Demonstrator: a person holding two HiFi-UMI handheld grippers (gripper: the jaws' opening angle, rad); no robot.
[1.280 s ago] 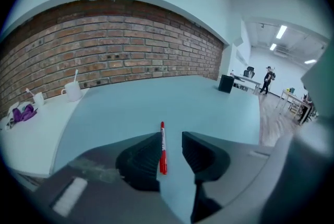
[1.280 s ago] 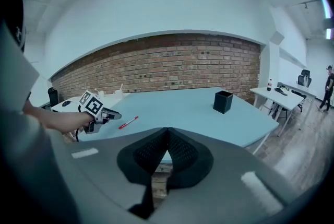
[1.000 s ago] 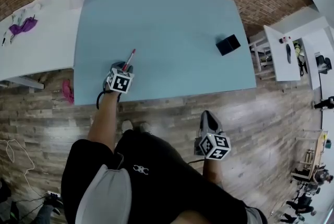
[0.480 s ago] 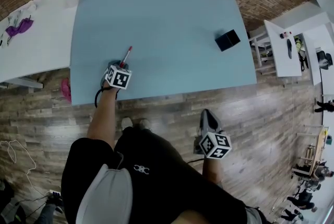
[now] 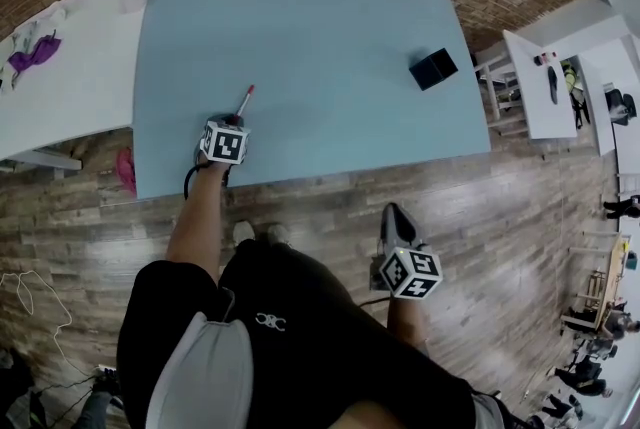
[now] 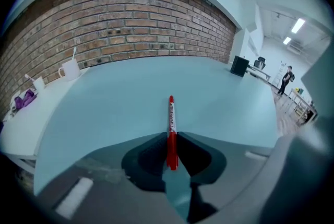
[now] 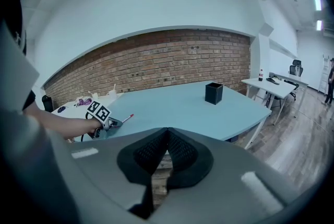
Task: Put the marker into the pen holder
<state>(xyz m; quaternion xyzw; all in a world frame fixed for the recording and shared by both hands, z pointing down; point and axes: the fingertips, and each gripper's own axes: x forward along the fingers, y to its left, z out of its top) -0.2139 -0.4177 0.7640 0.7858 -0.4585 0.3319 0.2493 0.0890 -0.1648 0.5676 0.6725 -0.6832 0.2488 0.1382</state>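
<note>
Left gripper (image 6: 171, 157): jaws have just been closing; they now pinch the near end of the marker (image 6: 170, 118), lower centre of its view.
Marker: red, low on the blue table (image 5: 330, 17), tip pointing away.
Pen holder (image 5: 433, 69): black, upper right, well apart.
Right gripper (image 7: 166, 137): jaws pressed together, empty.
Meaning: the grasp looks made; lifting comes next.

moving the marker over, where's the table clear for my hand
The blue table is bare everywhere between the marker near its front-left edge and the pen holder at the right. Clutter only on the white table.
</note>
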